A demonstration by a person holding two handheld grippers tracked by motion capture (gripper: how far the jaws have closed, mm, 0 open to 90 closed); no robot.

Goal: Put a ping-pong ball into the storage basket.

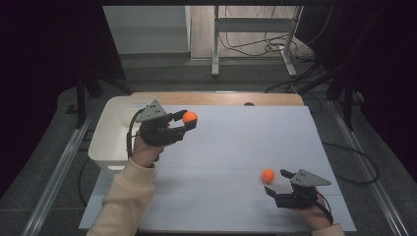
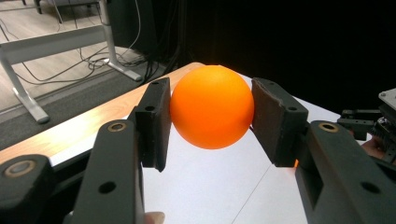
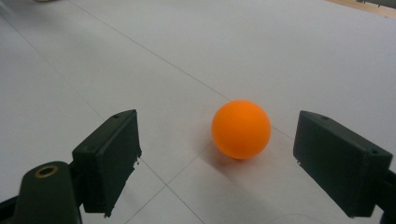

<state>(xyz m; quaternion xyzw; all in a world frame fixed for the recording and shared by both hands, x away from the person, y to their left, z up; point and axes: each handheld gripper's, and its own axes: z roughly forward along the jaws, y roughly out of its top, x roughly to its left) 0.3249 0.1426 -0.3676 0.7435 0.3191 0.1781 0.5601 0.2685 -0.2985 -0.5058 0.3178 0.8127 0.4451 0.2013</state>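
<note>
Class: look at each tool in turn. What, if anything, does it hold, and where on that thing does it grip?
The left tool holds an orange ball, pinched across its middle. The right tool holds nothing; a second ball lies between its open jaws.

A lab: dark curtains, floor cables, rig table.

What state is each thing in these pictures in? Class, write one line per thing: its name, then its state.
Left tool: shut on the held ball, raised beside the bin.
Held ball: clamped between the pads, off the table.
Right tool: open, jaws either side of the loose ball, not touching it.
Loose ball: resting on the white table, free.
White bin: upright at the table's left edge; contents cannot be seen.
</note>
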